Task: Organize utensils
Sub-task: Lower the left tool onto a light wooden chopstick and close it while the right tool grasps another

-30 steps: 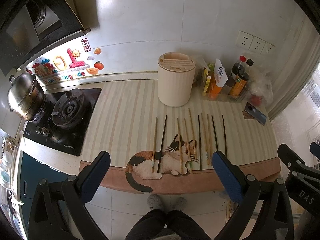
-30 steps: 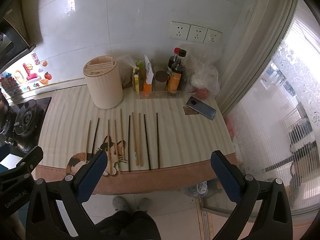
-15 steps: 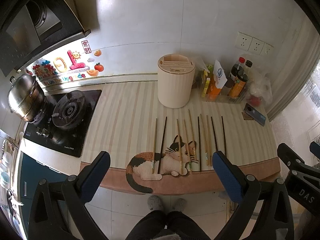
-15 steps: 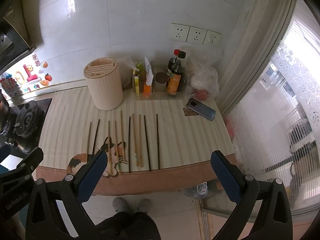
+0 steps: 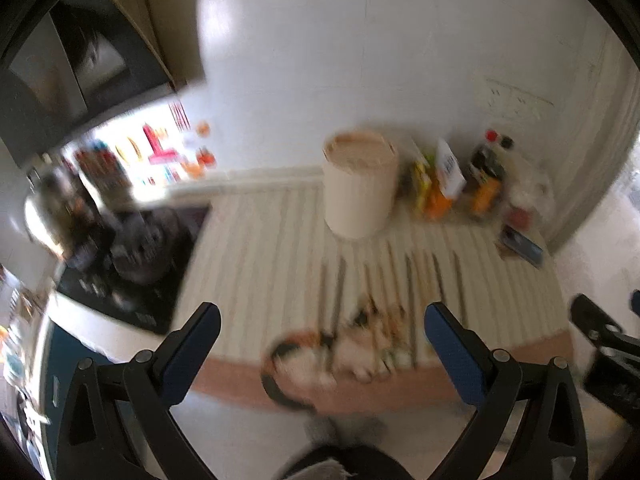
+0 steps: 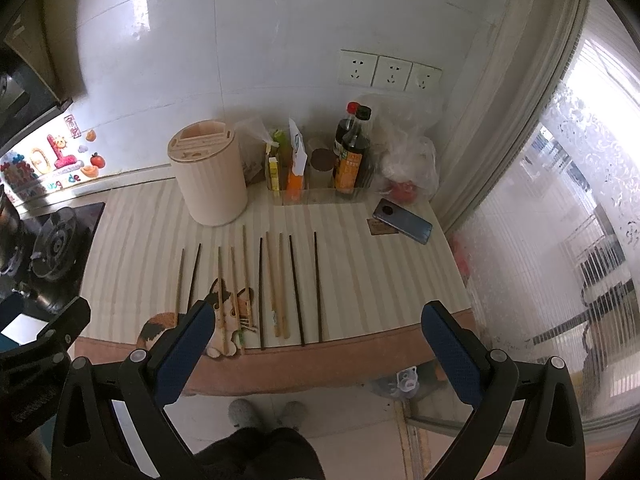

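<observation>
Since 0.5 s ago our left view has smeared with motion and swung closer, while the right view barely shifted. We see the chopsticks (image 6: 260, 292) lying in a row at mid-frame on the tabletop (image 6: 360, 280), long axes running from the near edge toward the wall, beyond both tongs. The holder (image 6: 208, 176) stands above them. The left tongs (image 5: 320, 344) and right tongs (image 6: 316, 340) are both spread, empty. We judge the dark pair (image 6: 316, 286) nearest the right.
</observation>
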`<state>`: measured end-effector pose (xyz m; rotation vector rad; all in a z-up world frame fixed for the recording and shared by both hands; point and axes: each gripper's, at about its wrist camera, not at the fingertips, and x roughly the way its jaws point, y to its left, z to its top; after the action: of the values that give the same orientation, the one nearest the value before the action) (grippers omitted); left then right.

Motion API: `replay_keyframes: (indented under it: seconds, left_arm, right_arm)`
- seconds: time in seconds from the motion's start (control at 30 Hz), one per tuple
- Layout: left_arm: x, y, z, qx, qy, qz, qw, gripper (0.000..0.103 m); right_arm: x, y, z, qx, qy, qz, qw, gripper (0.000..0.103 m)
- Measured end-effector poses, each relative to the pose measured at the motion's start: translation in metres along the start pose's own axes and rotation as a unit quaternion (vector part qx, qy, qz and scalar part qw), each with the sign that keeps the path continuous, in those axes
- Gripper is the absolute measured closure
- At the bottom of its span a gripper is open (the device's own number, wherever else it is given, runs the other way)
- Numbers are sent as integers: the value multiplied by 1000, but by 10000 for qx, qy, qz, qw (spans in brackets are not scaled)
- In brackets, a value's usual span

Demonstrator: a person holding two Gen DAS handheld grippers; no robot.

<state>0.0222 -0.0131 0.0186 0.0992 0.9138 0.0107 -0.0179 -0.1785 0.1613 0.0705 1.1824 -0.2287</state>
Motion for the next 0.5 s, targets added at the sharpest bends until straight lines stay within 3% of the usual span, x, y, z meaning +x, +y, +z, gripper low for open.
replay_keyframes:
  seconds: [0.17,0.3,0.37,0.5]
  left_arm:
    - [48,1,10,-26,-98,226,9997,0]
    - [91,12,-1,-93,38,522,9986,0]
    - [125,17,-9,-102,310,650,9974,0]
    - [186,33,-29,-180,990,671,9927,0]
  right_arm:
    - [27,-7,4,267,-237,254,9990,0]
    - [77,-10,7,357,-39,324,9988,0]
    - [103,-5,6,312,127,371,9987,4]
    - [166,11,2,126,561,401,9975,23]
